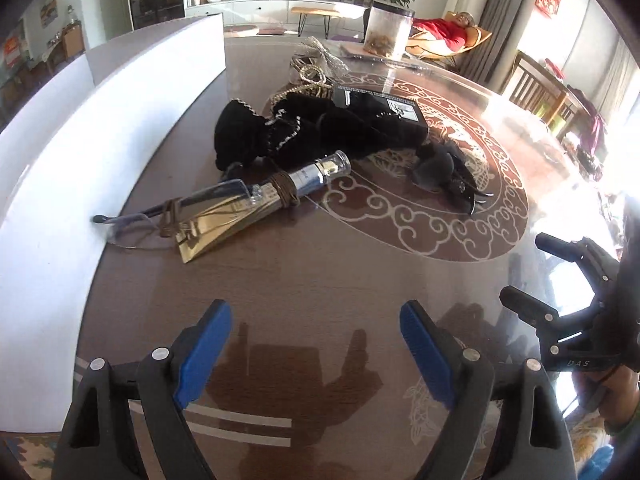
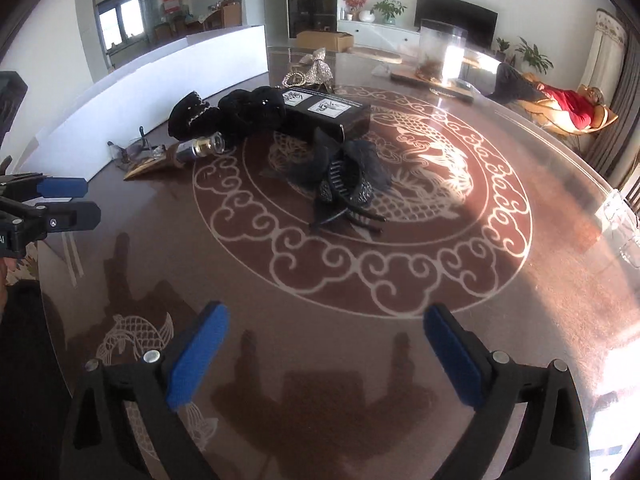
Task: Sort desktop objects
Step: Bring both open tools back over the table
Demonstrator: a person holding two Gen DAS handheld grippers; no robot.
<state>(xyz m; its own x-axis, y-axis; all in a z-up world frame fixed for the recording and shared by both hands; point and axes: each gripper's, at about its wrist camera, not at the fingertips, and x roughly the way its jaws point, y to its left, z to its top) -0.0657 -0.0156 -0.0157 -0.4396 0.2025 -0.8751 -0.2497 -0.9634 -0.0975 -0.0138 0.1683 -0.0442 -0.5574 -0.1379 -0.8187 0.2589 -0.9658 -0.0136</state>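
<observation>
Two hand-held grippers: left hand-held gripper (image 1: pixel 316 344) and right hand-held gripper (image 2: pixel 326 346), both with jaws spread, holding nothing, above the desk (image 2: pixel 360 360).
Pile at 12 o'clock: black box (image 2: pixel 324 114), black fabric (image 1: pixel 256 132), black hair claw (image 2: pixel 348 188).
Pile at 10 o'clock: clear-capped bottle (image 1: pixel 316 174), gold card (image 1: pixel 212 228), beside the white board (image 1: pixel 60 184).

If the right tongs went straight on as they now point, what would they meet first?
Probably the black hair clip, after a stretch of bare table; the right tongs are open and empty. Depth is uncertain.
</observation>
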